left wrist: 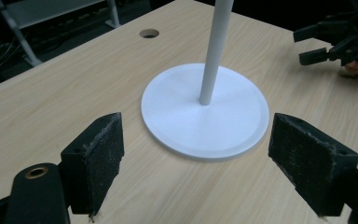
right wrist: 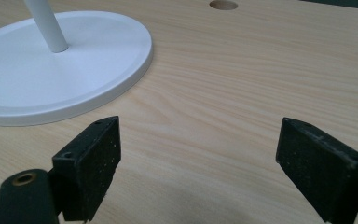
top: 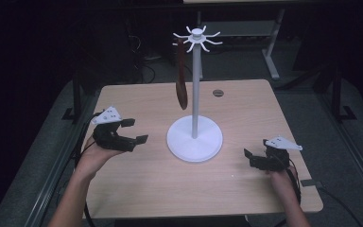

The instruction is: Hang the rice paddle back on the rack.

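While both jaws gape empty, left gripper point(top: 134, 130), right gripper point(top: 248, 158), spoon point(top: 181, 85) on stand point(top: 195, 137).

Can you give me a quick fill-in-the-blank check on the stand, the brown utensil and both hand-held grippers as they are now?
1. The brown utensil hangs from a hook at the ____ of the white stand.
2. The left hand-held gripper has its jaws ____, with nothing between them.
3. The right hand-held gripper sits to the ____ of the stand's round base in the high view.
4. The round hole in the table lies ____ the stand, away from the person.

Missing words: top; open; right; behind
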The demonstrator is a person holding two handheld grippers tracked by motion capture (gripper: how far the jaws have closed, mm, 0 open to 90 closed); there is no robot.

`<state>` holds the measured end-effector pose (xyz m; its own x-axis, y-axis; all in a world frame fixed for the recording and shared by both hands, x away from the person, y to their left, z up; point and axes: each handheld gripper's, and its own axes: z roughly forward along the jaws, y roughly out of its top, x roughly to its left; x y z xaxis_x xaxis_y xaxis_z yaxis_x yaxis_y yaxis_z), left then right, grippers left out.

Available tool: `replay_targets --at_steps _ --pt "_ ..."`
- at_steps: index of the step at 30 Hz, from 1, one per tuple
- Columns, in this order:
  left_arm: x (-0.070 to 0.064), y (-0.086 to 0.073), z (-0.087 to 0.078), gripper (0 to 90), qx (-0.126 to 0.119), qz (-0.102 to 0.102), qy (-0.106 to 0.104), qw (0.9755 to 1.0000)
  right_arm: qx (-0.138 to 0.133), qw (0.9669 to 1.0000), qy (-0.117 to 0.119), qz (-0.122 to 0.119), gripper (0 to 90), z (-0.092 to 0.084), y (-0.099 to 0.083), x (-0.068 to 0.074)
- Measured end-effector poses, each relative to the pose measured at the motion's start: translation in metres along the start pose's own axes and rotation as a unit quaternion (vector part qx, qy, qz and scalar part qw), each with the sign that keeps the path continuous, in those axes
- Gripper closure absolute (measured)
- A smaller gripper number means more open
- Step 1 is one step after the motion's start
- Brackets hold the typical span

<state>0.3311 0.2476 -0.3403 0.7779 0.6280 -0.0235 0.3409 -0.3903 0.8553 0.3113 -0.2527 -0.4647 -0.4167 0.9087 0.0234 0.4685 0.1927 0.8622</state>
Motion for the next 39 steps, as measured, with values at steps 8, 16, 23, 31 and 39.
replay_targets --at_steps 8,16,23,31,39 --pt "-0.006 -0.025 -0.003 16.5 -0.003 -0.008 0.013 0.9999 0.0 1.0 -0.001 0.001 13.7 0.0 0.0 0.0" --pt "-0.009 -0.052 -0.003 15.6 0.005 -0.012 0.023 0.9996 0.0 1.0 -0.001 0.002 13.7 -0.001 0.0 0.0" --pt "-0.009 -0.074 -0.001 15.2 0.008 -0.026 0.033 0.9991 0.0 1.0 -0.001 0.001 13.7 -0.001 0.0 0.0" --pt "-0.008 -0.097 0.005 15.0 0.022 -0.03 0.041 0.9985 -0.001 1.0 -0.002 0.005 13.7 -0.001 0.0 -0.001" --pt "-0.005 -0.113 0.007 14.3 0.037 -0.028 0.047 0.9978 0.0 1.0 -0.002 0.004 13.7 -0.001 0.0 0.0"
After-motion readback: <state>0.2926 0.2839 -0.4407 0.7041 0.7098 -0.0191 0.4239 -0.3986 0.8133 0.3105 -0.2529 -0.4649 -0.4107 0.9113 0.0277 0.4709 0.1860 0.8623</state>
